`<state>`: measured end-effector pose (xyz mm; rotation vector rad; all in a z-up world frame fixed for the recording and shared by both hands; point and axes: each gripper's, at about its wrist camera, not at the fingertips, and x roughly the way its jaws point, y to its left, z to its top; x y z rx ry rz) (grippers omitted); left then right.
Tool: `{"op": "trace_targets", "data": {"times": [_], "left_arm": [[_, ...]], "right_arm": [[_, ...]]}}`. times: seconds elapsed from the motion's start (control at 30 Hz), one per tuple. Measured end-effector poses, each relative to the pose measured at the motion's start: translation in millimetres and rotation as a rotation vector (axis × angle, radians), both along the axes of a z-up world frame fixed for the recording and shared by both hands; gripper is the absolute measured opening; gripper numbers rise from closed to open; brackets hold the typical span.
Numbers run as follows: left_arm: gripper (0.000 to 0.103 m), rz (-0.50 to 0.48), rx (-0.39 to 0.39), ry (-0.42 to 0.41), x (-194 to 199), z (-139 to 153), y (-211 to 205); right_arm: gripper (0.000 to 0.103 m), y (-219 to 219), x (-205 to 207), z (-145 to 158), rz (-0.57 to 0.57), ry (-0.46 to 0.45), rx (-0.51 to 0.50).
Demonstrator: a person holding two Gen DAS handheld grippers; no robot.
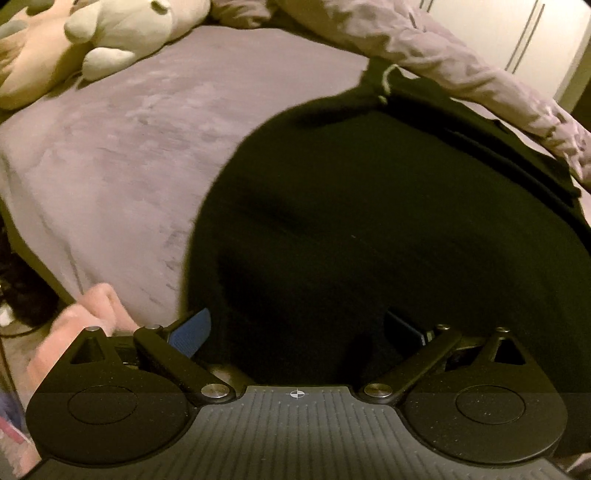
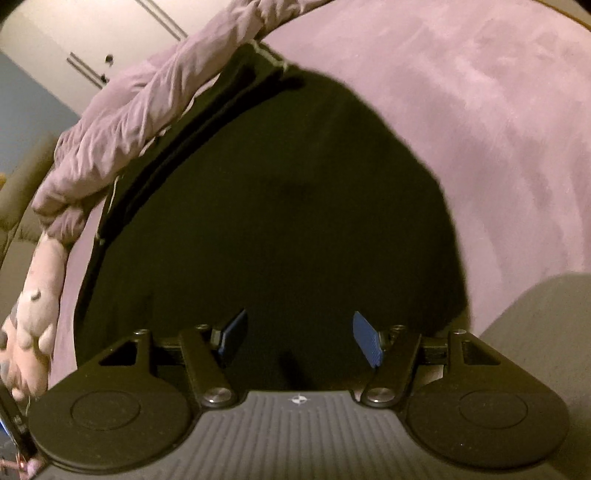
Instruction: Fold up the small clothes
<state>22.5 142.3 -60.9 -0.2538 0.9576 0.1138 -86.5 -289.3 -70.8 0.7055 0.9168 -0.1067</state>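
On top of the mauve bed cover [image 1: 122, 155] lies the black garment [image 1: 369, 221], spread fairly flat, its seamed edge with a pale drawstring [image 1: 388, 79] at the far side beside a bunched lilac duvet [image 1: 461, 70]. Looks like shorts or a skirt, can't tell which.

Left gripper [image 1: 295, 328] hovers over the near edge of the garment, jaws wide apart, nothing between the pads; its blue pad [image 1: 194, 330] sits at the cloth's left border. Right gripper [image 2: 299, 339] likewise over the black cloth near edge, jaws parted, no cloth pinched.

Step, judged: between folds, both tongs empty and positioned at the near hem, about to re-grasp. Garment seems already narrowed or laid out; fold count unclear, dark cloth hides creases.

Next move calls for: lowering both grippers onto the near edge, pinching one layer stack each, then lifting and carrying it toward the drawstring edge evenly.

Plush toy [image 1: 122, 33] at far left, clear of the work. Pink cloth [image 1: 85, 314] near left gripper, unrelated.
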Motion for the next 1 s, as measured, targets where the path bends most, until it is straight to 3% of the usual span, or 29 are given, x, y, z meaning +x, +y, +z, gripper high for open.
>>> {"op": "trace_targets", "data": {"times": [0.57, 1.0], "left_arm": [[0.102, -0.051, -0.026, 0.026, -3, -4, -17], [0.102, -0.068, -0.014, 0.054, 0, -9, -23]], "right_arm": [[0.063, -14, -8, -8, -0.080, 0.033, 0.096], [0.063, -52, -1, 15, -0.183, -0.022, -0.055]]}}
